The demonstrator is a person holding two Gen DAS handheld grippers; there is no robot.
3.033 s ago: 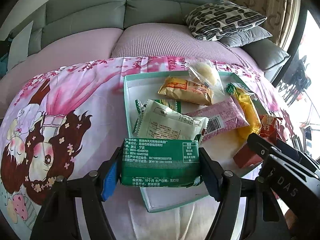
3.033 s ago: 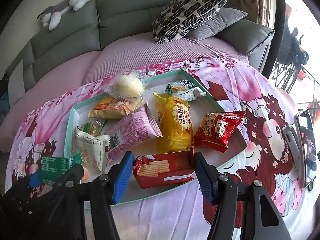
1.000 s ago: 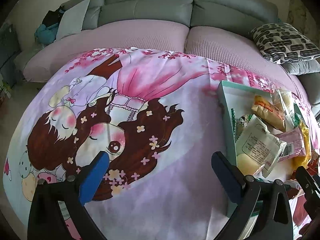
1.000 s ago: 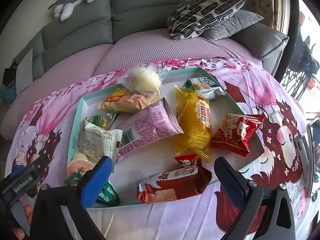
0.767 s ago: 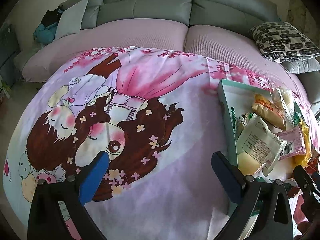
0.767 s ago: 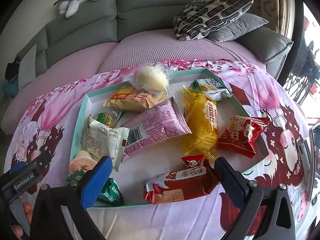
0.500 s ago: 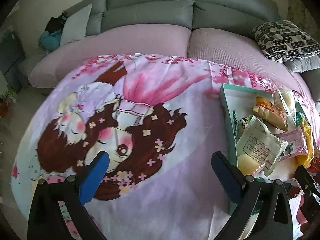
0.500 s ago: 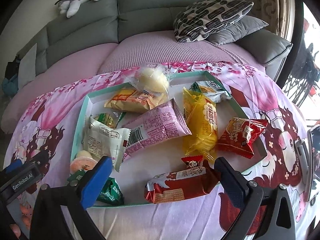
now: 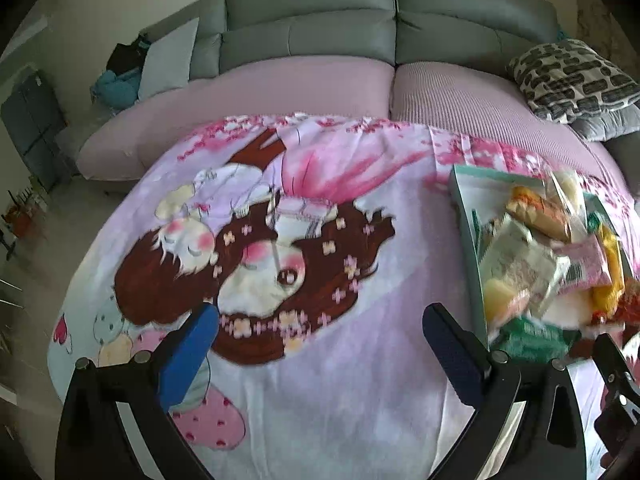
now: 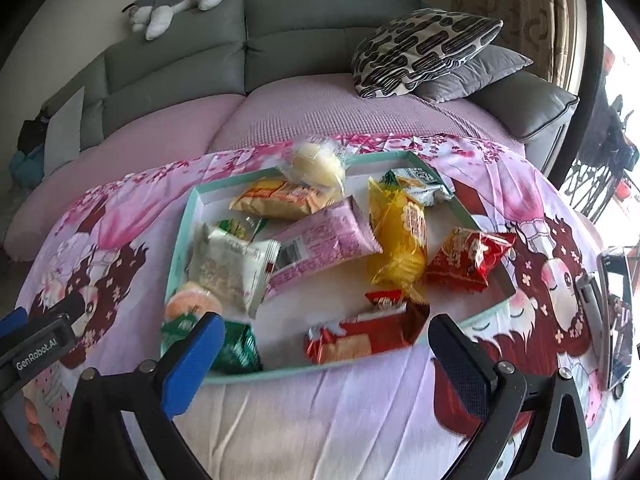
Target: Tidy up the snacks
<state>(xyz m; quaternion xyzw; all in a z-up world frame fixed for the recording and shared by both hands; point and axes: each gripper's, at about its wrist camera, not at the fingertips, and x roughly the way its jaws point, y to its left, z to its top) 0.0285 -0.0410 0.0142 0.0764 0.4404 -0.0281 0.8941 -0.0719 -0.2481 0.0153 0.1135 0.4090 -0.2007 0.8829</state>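
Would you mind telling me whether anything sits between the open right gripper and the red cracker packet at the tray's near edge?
Nothing visible does. The right gripper is open and empty, and the red cracker packet lies just beyond it against the tray rim, with only the low rim between them.

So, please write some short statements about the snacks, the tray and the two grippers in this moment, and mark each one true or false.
1. The right gripper is open and holds nothing. True.
2. The left gripper is closed on a green packet. False: it is open and empty; the green packet lies in the tray.
3. The yellow packet lies inside the tray. True.
4. The pink packet lies on the cloth outside the tray. False: the pink packet is in the tray, among the other snacks.
5. A patterned pillow rests on the sofa behind the tray. True.
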